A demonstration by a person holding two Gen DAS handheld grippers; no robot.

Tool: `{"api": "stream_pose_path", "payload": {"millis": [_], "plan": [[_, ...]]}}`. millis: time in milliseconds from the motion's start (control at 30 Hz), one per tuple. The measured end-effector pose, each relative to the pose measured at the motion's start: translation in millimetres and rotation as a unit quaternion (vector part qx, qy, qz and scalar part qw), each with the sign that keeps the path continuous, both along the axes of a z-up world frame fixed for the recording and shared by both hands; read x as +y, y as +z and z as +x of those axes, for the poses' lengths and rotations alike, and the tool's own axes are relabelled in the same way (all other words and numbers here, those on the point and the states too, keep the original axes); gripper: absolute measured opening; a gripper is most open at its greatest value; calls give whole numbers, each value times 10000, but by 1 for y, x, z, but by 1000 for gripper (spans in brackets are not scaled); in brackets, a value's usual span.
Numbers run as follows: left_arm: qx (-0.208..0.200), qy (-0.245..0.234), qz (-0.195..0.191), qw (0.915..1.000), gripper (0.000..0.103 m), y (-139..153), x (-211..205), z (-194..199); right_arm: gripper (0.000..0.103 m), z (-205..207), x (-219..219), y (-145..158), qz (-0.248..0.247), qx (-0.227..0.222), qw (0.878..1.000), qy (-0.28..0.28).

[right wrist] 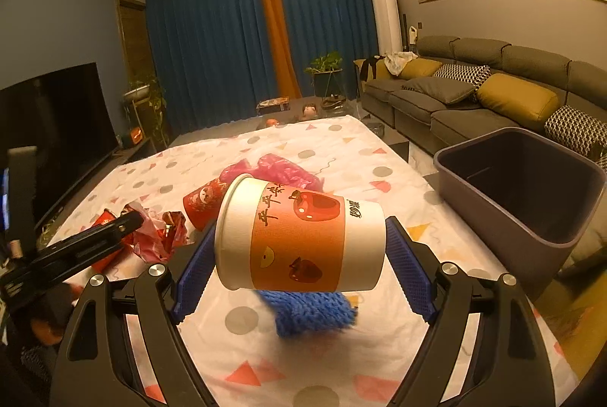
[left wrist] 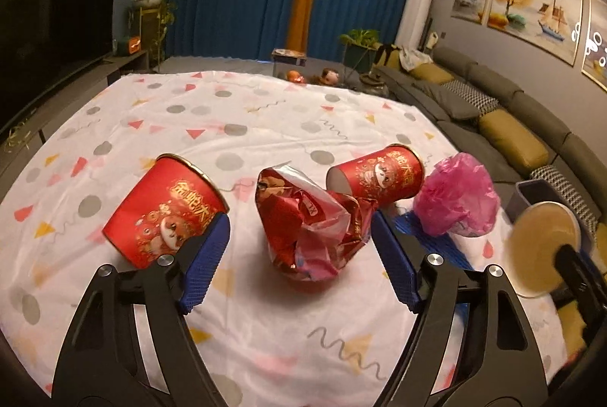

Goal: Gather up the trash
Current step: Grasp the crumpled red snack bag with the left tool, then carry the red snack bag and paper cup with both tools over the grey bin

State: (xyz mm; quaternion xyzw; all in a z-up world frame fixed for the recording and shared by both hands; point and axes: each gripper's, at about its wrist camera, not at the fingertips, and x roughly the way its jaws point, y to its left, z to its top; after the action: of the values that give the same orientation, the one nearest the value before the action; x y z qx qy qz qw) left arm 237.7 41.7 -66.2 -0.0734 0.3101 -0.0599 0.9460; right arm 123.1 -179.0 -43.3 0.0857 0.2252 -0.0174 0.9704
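Note:
My left gripper (left wrist: 299,236) is open, its blue pads on either side of a crumpled red foil wrapper (left wrist: 307,225) on the patterned tablecloth (left wrist: 227,126). A large red paper cup (left wrist: 167,209) lies on its side to the left, a smaller red cup (left wrist: 379,175) lies behind the wrapper, and a crumpled pink plastic bag (left wrist: 455,194) sits to the right. My right gripper (right wrist: 299,251) is shut on a white and orange paper cup (right wrist: 299,236), held sideways above the table. The grey trash bin (right wrist: 523,187) stands to its right.
A blue fuzzy cloth (right wrist: 311,312) lies on the table under the held cup. A grey sofa (right wrist: 474,92) with cushions runs along the right. A TV (left wrist: 53,24) stands on the left. The left gripper's arm (right wrist: 76,251) shows at left in the right wrist view.

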Motion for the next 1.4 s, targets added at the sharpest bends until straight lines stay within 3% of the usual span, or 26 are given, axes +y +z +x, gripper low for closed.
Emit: {"api": "stream_pose_path", "payload": {"millis": [167, 267, 367, 500, 700, 1100, 1400], "plan": [[131, -55, 122, 9998, 74, -6, -8, 12, 82, -1, -4, -2, -1, -20, 10000, -14], [228, -104, 167, 9995, 67, -10, -12, 17, 82, -2, -4, -4, 1, -7, 10000, -15], [377, -190, 217, 9989, 54, -16, -15, 23, 82, -3, -4, -6, 1, 20, 10000, -18], [484, -411, 281, 9976, 28, -22, -23, 24, 82, -6, -2, -8, -13, 41, 10000, -12], [392, -451, 219, 9980, 12, -22, -25, 16, 82, -11, -4, -8, -2, 41, 10000, -24], [-361, -604, 97, 9975, 12, 21, -31, -50, 82, -32, -13, 5, -58, -154, 9999, -48], [-598, -870, 74, 9944, 12, 41, -54, -78, 82, -53, -24, 16, -147, -326, 9993, -117]]}}
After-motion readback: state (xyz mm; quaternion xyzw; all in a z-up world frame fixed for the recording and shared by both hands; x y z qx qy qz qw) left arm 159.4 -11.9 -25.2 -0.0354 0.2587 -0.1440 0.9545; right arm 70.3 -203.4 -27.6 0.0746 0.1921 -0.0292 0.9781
